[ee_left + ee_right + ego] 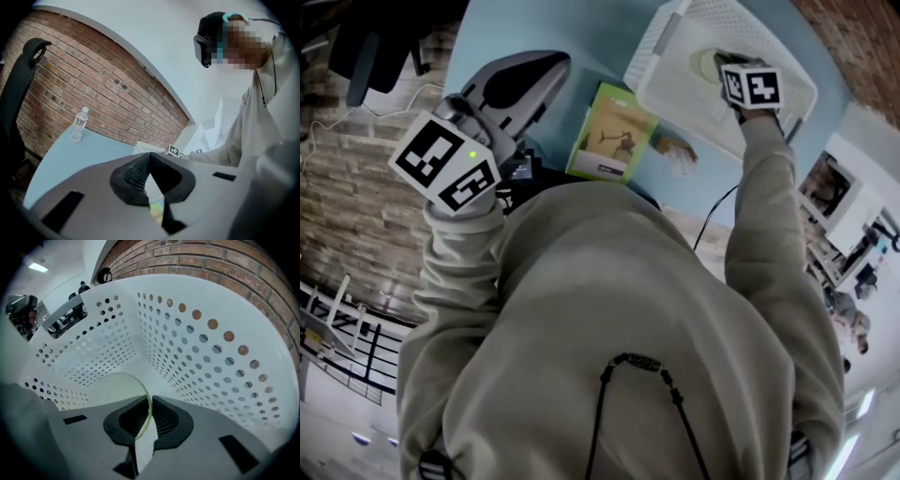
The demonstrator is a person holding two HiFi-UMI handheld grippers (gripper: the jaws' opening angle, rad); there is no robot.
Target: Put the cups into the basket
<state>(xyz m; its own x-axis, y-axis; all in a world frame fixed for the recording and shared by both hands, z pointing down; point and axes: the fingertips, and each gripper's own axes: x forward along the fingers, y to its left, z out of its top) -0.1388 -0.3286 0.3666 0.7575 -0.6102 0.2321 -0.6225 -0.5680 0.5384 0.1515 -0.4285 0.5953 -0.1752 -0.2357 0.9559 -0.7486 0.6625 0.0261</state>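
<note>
My right gripper (149, 416) is down inside the white perforated basket (197, 357), its jaws shut on the rim of a pale green cup (117, 390). The cup hangs close to the basket floor. In the head view the basket (787, 94) stands at the table's far right, with the cup (708, 64) and the right gripper (727, 67) inside it under the marker cube. My left gripper (546, 70) is held up over the left of the table. Its jaws (149, 157) meet at the tips with nothing between them.
A green book (612, 131) lies on the light blue table (581, 28) between the grippers. At the table's far end a clear water bottle (79, 124) stands near the brick wall. A black chair (18, 84) is beside the table.
</note>
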